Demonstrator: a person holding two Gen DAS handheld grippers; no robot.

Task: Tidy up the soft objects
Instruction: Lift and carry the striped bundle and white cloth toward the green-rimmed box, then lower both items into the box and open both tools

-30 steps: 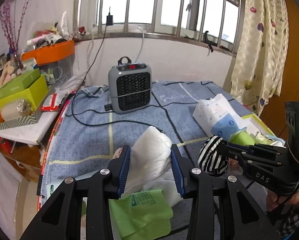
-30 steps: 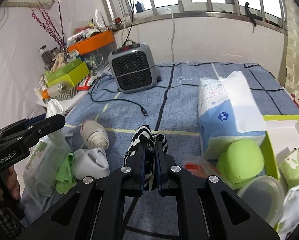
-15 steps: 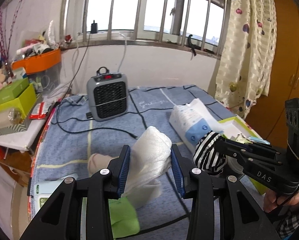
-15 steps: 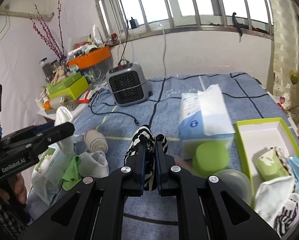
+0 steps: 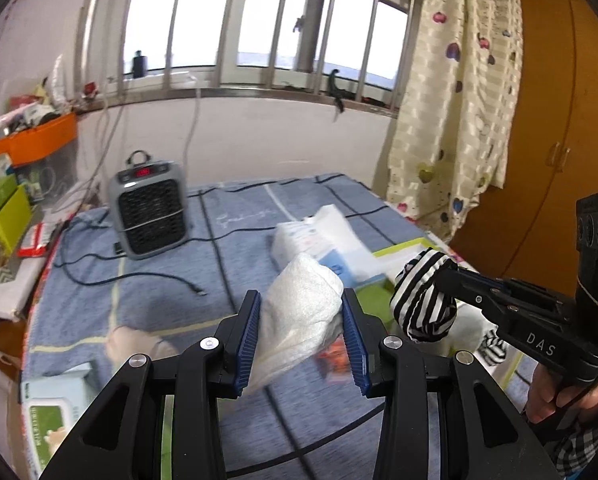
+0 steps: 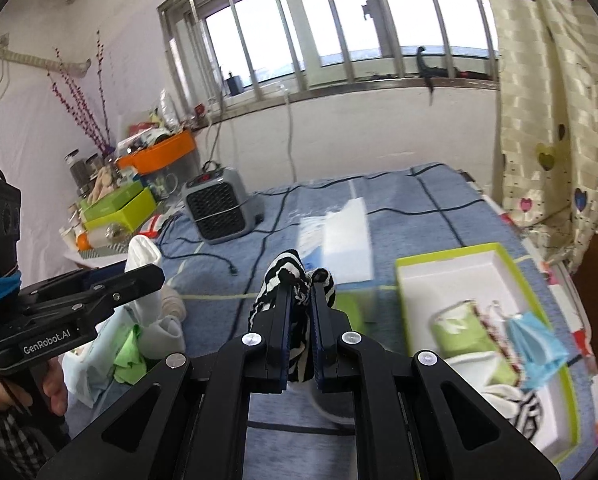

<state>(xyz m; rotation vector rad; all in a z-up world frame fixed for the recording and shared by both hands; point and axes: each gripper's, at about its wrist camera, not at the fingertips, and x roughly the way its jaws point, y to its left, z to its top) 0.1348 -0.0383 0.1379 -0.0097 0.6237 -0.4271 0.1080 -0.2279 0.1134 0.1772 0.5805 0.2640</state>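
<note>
Left wrist view: left gripper [image 5: 302, 322] squeezes a white sock [image 5: 299, 312]; right gripper [image 6: 299, 312] pinches a striped sock [image 6: 287, 276] tight. Both look light and floppy, best held mid-bundle.

Open blue bedspread [image 6: 419, 216] at 12 o'clock, between heater [image 6: 219, 208] at 11 o'clock and curtain [image 6: 559, 120] at 2 o'clock. Passage crossed by black cable [image 6: 203, 258] lying flat. White tissue pack [image 6: 345, 244] blocking dead ahead. Green-rimmed box [image 6: 495, 250] at 3 o'clock, far half bare, near half filled. Cluttered side shelf [image 6: 111, 208] at 10 o'clock.
</note>
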